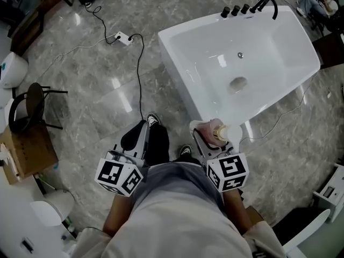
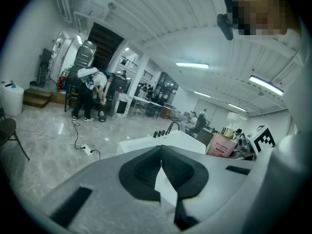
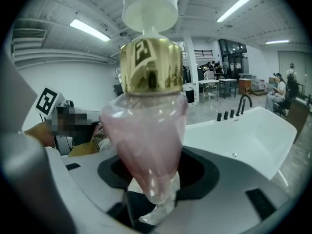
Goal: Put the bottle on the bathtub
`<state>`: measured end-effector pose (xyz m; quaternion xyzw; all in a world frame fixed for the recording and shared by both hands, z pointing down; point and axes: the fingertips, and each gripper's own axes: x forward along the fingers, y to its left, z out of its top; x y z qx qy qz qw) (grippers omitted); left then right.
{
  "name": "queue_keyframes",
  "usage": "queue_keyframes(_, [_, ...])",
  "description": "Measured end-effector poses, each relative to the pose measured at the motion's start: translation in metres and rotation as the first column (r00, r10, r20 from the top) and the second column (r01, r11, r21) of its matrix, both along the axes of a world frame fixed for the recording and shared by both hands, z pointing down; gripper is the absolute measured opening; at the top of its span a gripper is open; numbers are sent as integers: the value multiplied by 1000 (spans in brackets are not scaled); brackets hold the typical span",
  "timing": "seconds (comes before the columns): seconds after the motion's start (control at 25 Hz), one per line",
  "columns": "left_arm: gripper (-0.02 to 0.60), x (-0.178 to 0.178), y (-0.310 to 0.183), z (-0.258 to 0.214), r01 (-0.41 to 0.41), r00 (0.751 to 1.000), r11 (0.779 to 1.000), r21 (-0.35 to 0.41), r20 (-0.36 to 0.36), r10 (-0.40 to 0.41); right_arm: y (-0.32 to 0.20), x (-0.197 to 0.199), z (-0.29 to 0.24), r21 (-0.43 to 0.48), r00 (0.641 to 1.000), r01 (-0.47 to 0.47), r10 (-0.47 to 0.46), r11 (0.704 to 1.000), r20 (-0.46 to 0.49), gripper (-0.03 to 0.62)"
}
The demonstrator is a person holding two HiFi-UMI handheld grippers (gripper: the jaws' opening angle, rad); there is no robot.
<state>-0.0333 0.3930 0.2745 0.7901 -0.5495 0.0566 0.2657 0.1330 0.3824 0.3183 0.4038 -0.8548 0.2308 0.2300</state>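
Observation:
A pink bottle (image 1: pixel 217 131) with a gold collar and white cap stands upright between the jaws of my right gripper (image 1: pixel 211 137), which is shut on its lower body. It hangs just in front of the near corner of the white bathtub (image 1: pixel 177 63). In the right gripper view the bottle (image 3: pixel 146 126) fills the centre, with the bathtub (image 3: pixel 243 135) beyond it to the right. My left gripper (image 1: pixel 138 134) is held low at the left, above the floor. Its pads meet with nothing between them (image 2: pixel 161 167). The left gripper view also shows the bottle (image 2: pixel 222 145) at the right.
A black faucet (image 1: pixel 267 4) and knobs sit on the tub's far rim. A power strip (image 1: pixel 123 37) with a black cable lies on the marble floor. A black chair (image 1: pixel 29 106) and a cardboard box (image 1: pixel 29 149) stand at the left. Some people stand far off.

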Motion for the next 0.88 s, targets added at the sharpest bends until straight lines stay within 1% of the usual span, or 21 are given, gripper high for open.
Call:
queue_keyframes(0.2, [3, -28, -44, -8, -58, 998, 998, 9, 1, 58, -37, -30, -3, -15, 1000, -25, 25, 1000, -7, 222])
queue_keyframes(0.32, [3, -50, -67, -13, -78, 997, 997, 20, -4, 78, -57, -53, -8, -20, 999, -33, 33, 999, -2, 222])
queue_keyframes(0.56, [3, -97, -103, -22, -109, 994, 992, 56, 12, 108, -95, -99, -21, 16, 999, -46, 46, 999, 7, 222])
queue_keyframes(0.76, [3, -128, -113, -18, -105, 994, 993, 57, 27, 104, -117, -126, -23, 31, 999, -40, 40, 999, 8, 222])
queue_keyframes(0.88, [3, -138, -120, -16, -86, 996, 995, 50, 16, 85, -129, -135, -21, 27, 1000, -27, 27, 999, 0, 222])
